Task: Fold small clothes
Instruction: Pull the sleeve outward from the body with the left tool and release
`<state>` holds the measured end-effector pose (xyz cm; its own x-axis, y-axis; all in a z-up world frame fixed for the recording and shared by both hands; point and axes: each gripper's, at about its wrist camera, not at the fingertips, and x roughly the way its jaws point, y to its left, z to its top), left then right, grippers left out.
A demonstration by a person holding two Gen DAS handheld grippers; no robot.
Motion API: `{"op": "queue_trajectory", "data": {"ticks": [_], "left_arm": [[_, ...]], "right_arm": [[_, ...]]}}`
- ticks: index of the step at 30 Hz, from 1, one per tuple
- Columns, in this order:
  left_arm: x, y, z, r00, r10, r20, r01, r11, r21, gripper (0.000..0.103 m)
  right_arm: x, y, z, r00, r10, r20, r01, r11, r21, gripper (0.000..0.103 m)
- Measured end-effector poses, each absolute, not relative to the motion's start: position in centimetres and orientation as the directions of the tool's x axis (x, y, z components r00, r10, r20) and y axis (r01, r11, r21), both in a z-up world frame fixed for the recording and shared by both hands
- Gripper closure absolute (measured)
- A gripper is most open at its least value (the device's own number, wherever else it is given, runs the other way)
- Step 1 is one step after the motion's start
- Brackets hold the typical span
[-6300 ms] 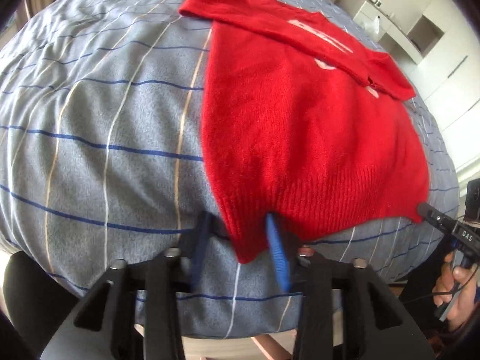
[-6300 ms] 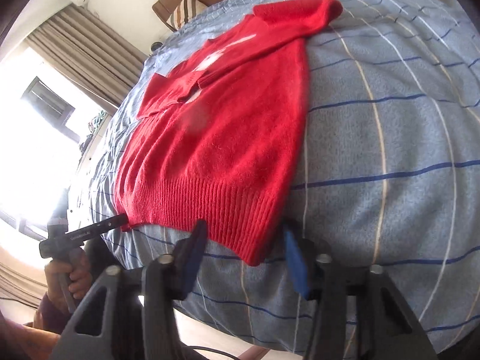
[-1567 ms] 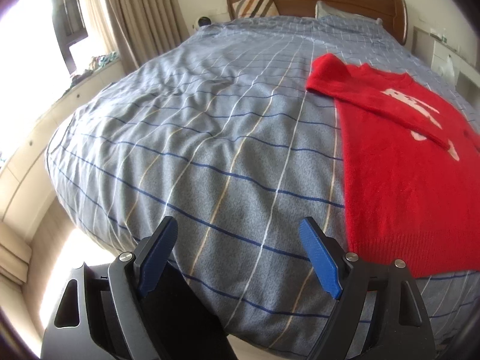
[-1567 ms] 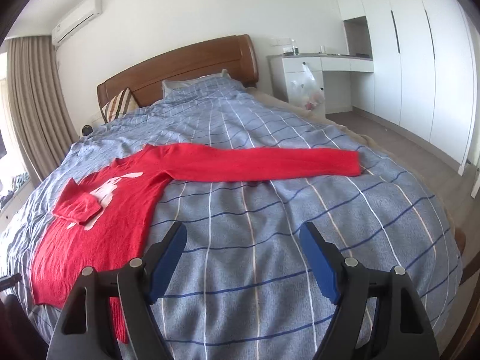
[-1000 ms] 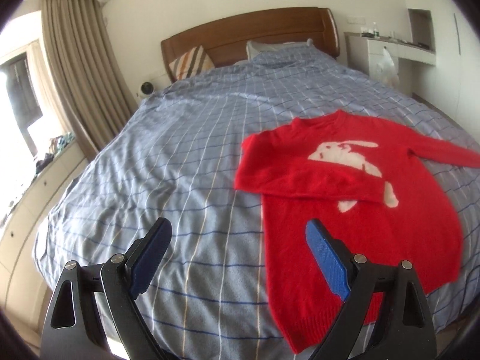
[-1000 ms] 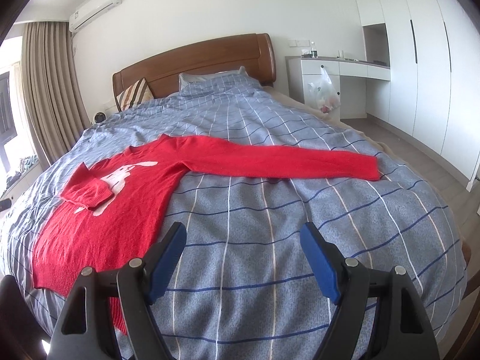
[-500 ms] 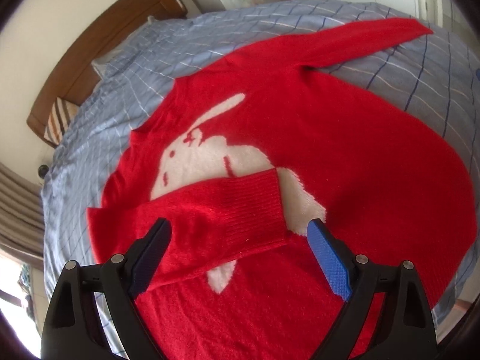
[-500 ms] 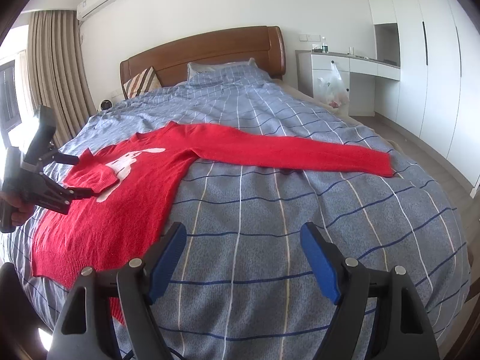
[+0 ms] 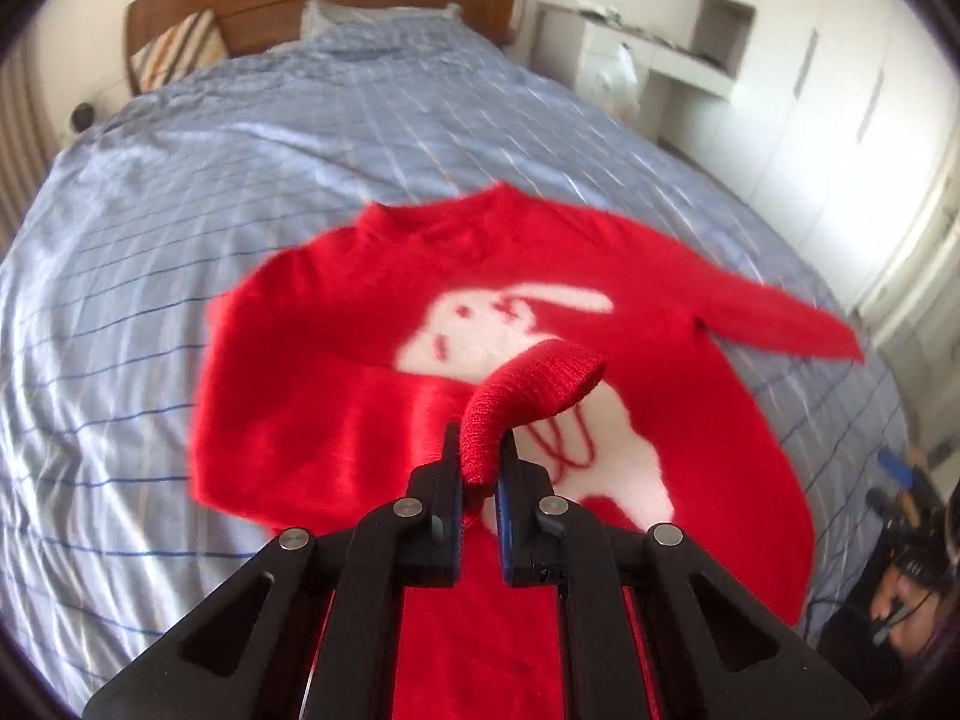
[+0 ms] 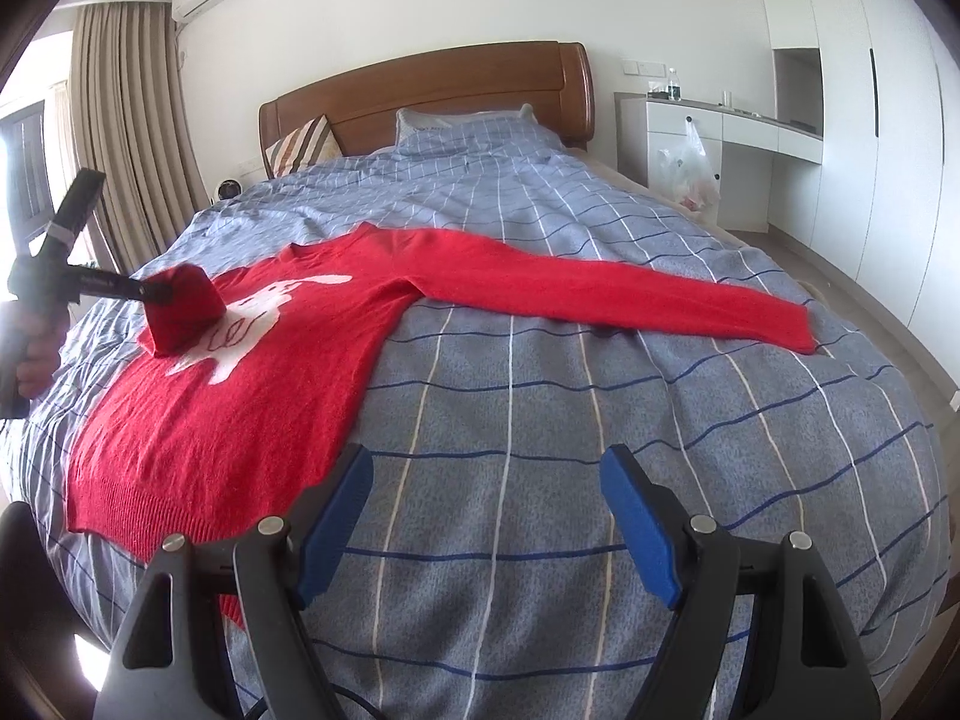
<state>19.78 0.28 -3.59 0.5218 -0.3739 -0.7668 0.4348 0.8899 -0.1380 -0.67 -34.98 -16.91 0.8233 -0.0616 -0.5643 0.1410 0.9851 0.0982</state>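
Covering nearly the whole scene: a bed (image 10: 600,420) under a grey-blue quilt of woven cloth, crossed by thin white, cream and dark blue lines into a grid, rumpled toward the wooden headboard (image 10: 420,90), smooth and rounded at the near edge. Behind, smooth white cabinets (image 10: 870,120) and pleated tan curtains (image 10: 120,120).

Lying flat on the quilt's left half in the right wrist view: a red sweater (image 10: 240,396), fuzzy knit, with a ribbed hem at the near edge and a white rabbit shape (image 9: 480,330) on the chest. Long axis of the body running from hem, near the foot of the bed, up to the collar, toward the headboard. One sleeve (image 10: 600,288) stretched straight out to the right, crossways to the body, ending in a squared cuff near the bed's right side. Other sleeve folded in over the chest, its ribbed cuff (image 9: 534,384) lifted off the rabbit and curled into a hump.

Clamped on that cuff: the left claw (image 9: 480,462), black arms with blue pads, jaws just drawn together with the ribbed knit pinched between them; thin red threads dangling below.

Hanging low over bare quilt beside the hem: the right claw (image 10: 486,516), blue pads (image 10: 636,516) wide apart, nothing between them.
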Motion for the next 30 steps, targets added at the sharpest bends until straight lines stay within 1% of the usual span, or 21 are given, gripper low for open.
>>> {"op": "queue_trajectory", "data": {"ticks": [2, 5, 8, 10, 14, 18, 20, 25, 30], "left_arm": [[21.4, 5.4, -2.2, 0.598, -0.308, -0.74, 0.294, 0.943, -0.155, 0.096], [23.0, 13.8, -2.4, 0.654, -0.117, -0.748, 0.008, 0.989, -0.148, 0.096], [23.5, 20.8, -5.0, 0.598, 0.1, -0.795, -0.271, 0.959, -0.083, 0.096], [23.3, 23.7, -7.2, 0.545, 0.174, -0.82, -0.376, 0.925, -0.053, 0.096], [22.7, 26.5, -11.0, 0.472, 0.233, -0.85, -0.464, 0.886, -0.015, 0.096], [21.3, 29.0, -13.1, 0.437, 0.239, -0.867, -0.531, 0.847, -0.034, 0.097], [21.0, 29.4, -13.4, 0.43, 0.239, -0.87, -0.547, 0.836, -0.041, 0.097], [21.7, 29.3, -13.2, 0.414, 0.269, -0.87, -0.538, 0.843, 0.004, 0.097], [21.9, 29.6, -14.0, 0.395, 0.266, -0.879, -0.543, 0.84, 0.01, 0.097]], "right_arm": [[-0.7, -34.7, -16.8, 0.827, -0.067, -0.558, 0.139, 0.986, 0.088, 0.025], [-0.6, -34.6, -16.9, 0.824, -0.068, -0.563, 0.137, 0.987, 0.082, 0.025], [-0.4, -34.3, -17.1, 0.821, -0.063, -0.568, 0.131, 0.988, 0.081, 0.025], [-0.2, -34.1, -17.1, 0.819, -0.06, -0.571, 0.125, 0.989, 0.076, 0.025], [0.0, -33.7, -17.4, 0.812, -0.055, -0.582, 0.114, 0.991, 0.064, 0.025], [0.1, -33.8, -17.6, 0.808, -0.059, -0.586, 0.121, 0.99, 0.067, 0.025], [0.1, -34.0, -17.7, 0.807, -0.059, -0.588, 0.127, 0.989, 0.075, 0.025], [0.2, -34.1, -17.8, 0.802, -0.057, -0.595, 0.131, 0.988, 0.083, 0.025], [0.3, -34.2, -17.8, 0.802, -0.058, -0.594, 0.132, 0.988, 0.081, 0.025]]}}
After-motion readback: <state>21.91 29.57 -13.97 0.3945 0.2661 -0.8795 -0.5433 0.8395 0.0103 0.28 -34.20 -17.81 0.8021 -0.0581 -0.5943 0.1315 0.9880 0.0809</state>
